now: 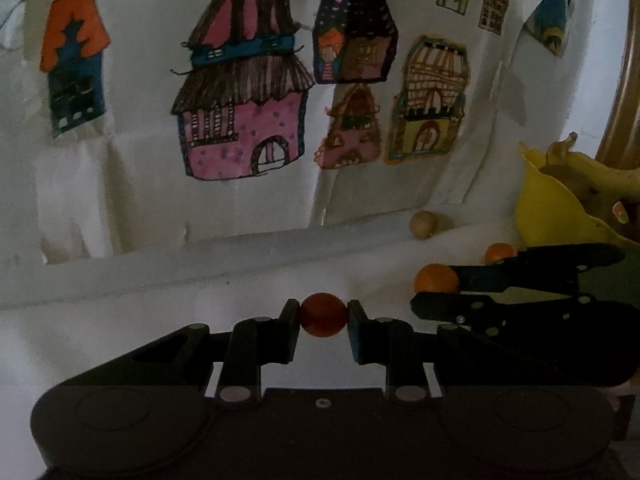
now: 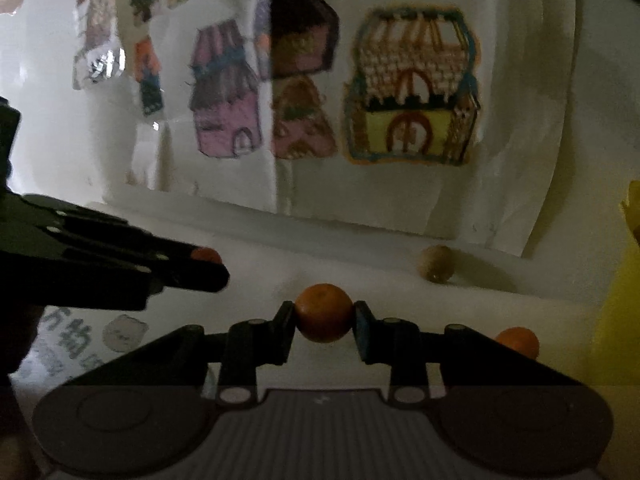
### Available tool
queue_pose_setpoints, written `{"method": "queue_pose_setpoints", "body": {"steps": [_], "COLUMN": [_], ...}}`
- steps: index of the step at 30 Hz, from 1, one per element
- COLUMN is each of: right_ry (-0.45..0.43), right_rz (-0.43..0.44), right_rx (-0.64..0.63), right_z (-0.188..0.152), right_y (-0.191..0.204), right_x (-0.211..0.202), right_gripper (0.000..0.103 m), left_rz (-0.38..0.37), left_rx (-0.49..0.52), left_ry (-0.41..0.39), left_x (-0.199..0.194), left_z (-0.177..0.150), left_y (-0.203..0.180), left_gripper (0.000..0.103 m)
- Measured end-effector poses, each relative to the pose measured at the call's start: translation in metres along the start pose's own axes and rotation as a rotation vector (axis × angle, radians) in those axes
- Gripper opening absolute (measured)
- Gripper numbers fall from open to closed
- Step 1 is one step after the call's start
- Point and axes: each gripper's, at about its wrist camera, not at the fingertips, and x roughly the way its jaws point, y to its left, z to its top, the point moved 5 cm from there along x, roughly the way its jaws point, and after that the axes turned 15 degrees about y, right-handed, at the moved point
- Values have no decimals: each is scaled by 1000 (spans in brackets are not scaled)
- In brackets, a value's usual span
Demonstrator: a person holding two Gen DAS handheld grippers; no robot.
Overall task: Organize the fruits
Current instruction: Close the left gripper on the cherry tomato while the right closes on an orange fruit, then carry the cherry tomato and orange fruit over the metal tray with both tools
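Observation:
In the left wrist view my left gripper [image 1: 323, 313] is shut on a small dark red-orange fruit [image 1: 323, 320], held just above the white table. To its right, my right gripper [image 1: 438, 290] comes in from the side, shut on a small orange fruit [image 1: 434, 277]. In the right wrist view the right gripper [image 2: 324, 314] pinches that orange fruit [image 2: 324, 320] between both pads. The left gripper [image 2: 206, 265] reaches in from the left with the red fruit [image 2: 206, 255] showing at its tip. A third small orange fruit [image 2: 516, 340] lies on the table at the right.
A yellow bowl [image 1: 552, 208] holding bananas [image 1: 600, 176] stands at the right edge. A beige round fruit [image 1: 422, 224] lies by the wall. White paper with drawn houses [image 1: 240, 100] hangs on the wall behind the table. Printed paper [image 2: 80, 340] lies at lower left.

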Motion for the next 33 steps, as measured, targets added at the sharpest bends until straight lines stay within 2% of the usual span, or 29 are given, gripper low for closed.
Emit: {"method": "queue_pose_setpoints", "body": {"steps": [4,16,33], "right_ry": [-21,-94,-149], "right_rz": [1,-7,-30], "right_rx": [-8,-53,-90], "right_z": [-1,-15,-69], "right_y": [9,40,85], "right_x": [-17,-84,-163], "right_gripper": [35,35,35], "left_rz": [-5,-2,-31], "left_rx": [-17,16,27], "left_ry": [-19,-101,-143], "left_x": [-23,-104,-165], "left_z": [-3,-25,-77], "left_y": [1,-24,-60], "left_gripper": [27,27,27]}}
